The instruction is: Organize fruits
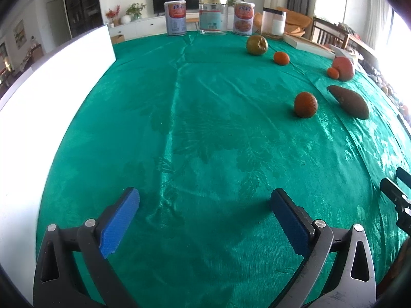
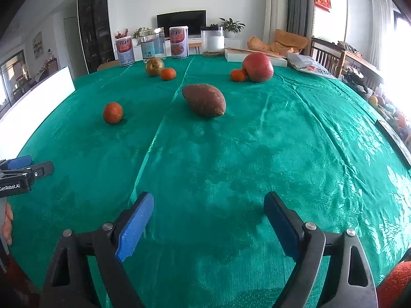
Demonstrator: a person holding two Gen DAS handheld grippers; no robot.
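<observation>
Daylight floods in from the right, where the window blows out to white glare in both views. The green tablecloth shows a satin sheen and soft shadows under the gripper fingers. A white board at left is overexposed. Fisheye bending curves the table edges, with dark vignetting in the corners; the centre stays sharp

Both wrist cameras sit low over the bench's near edge, tilted down and facing its far edge; the left view looks from further left; both share the green cloth, fruits and far-edge jars.
</observation>
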